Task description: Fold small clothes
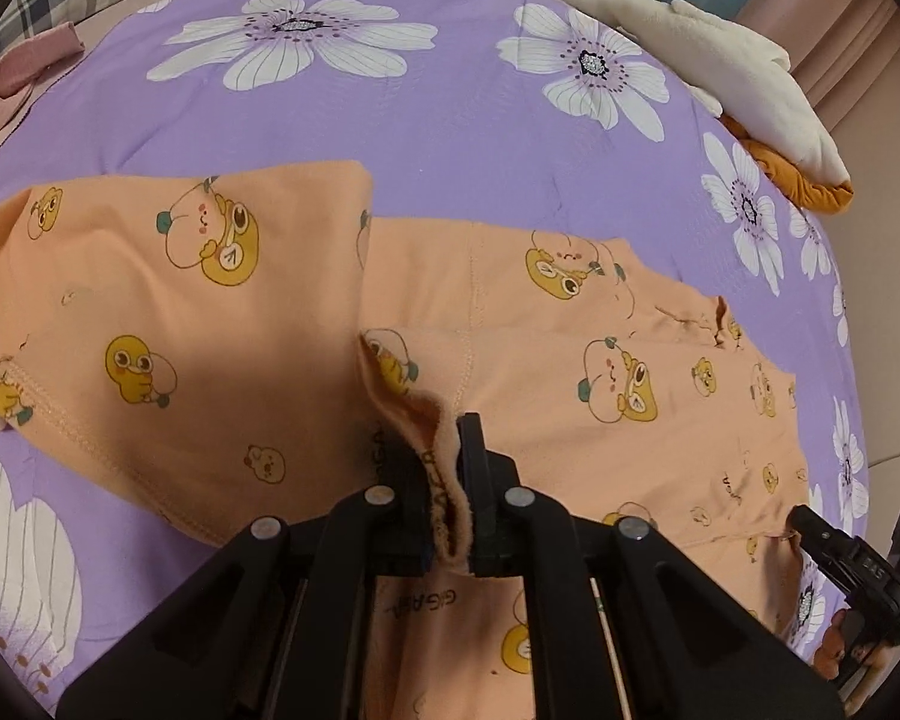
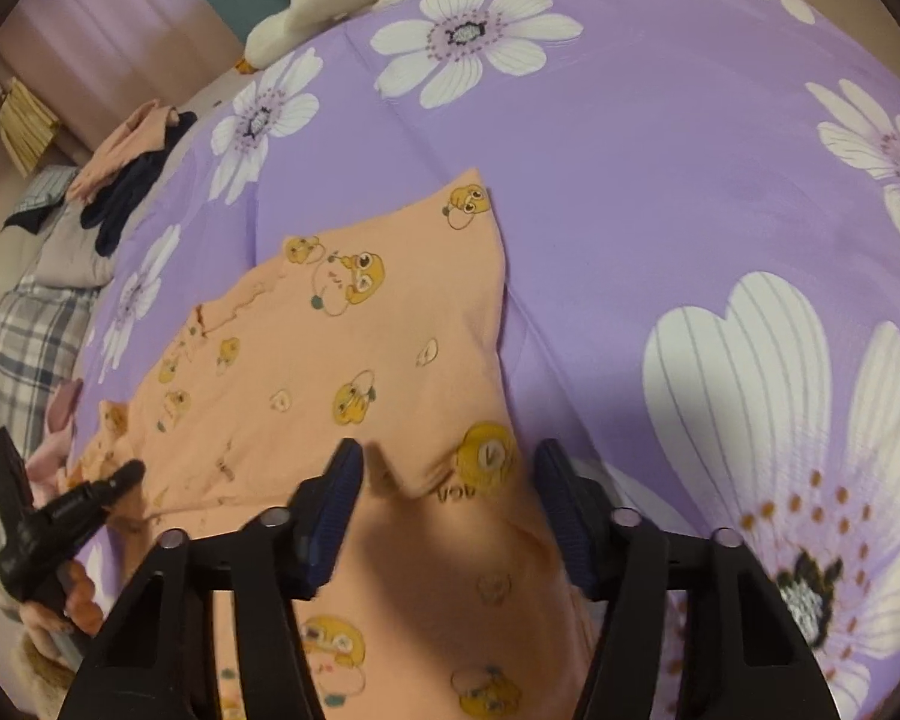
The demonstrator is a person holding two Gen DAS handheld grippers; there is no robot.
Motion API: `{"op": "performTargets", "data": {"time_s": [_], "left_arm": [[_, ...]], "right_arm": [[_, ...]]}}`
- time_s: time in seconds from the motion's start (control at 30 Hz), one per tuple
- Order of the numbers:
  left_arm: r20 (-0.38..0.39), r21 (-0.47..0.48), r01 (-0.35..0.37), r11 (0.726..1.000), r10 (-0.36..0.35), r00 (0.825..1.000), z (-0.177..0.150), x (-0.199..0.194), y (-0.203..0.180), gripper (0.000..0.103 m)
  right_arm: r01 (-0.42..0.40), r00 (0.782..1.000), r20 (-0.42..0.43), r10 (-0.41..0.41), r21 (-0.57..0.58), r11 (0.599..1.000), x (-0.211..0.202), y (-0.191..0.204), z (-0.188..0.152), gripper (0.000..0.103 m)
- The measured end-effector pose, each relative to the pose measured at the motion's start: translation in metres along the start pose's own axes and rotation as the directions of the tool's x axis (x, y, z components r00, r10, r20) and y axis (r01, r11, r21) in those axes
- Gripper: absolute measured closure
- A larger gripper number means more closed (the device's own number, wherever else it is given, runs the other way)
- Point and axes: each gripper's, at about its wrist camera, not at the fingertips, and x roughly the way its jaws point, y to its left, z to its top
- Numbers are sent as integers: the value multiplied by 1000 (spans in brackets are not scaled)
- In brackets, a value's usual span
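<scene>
Peach garment (image 1: 570,372) lay spread on the bed's purple floral cover (image 1: 450,120). Left claw (image 1: 450,480) was clamped on a bunched hem fold, prob. to carry it over. Right claw (image 2: 447,468) was apart, straddling the cloth edge w/o pinching, likely readying a grip.

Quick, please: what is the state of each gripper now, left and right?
Left gripper: shut on a fold of the orange garment.
Right gripper: open, with the garment's edge between its fingers, not pinched.

The right gripper (image 2: 447,468) hangs with jaws apart over the peach garment (image 2: 354,354), spread on a purple flowered bedspread (image 2: 660,180).
</scene>
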Motion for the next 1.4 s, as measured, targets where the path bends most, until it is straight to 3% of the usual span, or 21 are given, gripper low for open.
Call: {"op": "performTargets", "data": {"time_s": [0.03,0.1,0.2,0.27,0.47,0.63,1.4], "left_arm": [[0,6,-2,1000,2,1000,0,0,0,95],[1,9,-2,1000,2,1000,0,0,1,94],[3,17,0,1000,0,1000,0,0,1,94],[4,18,-2,1000,1,1000,0,1,0,94],[0,6,-4,1000,4,1000,-1,3,0,93],[-6,7,-10,1000,10,1000,0,5,0,92],[58,15,17,1000,-18,998,-10,8,3,91]], "right_arm": [[18,1000,-3,-18,-12,1000,3,1,0,73],[44,999,5,-44,-27,999,0,2,0,92],[6,998,61,-5,-8,1000,-19,-1,2,93],[27,996,85,-25,-20,999,-28,-1,2,94],[87,996,13,-86,-10,996,-3,-8,-1,94],[120,993,13,-120,-35,992,3,-3,-2,94],[104,994,22,-104,-10,995,5,-8,-2,97]]}}
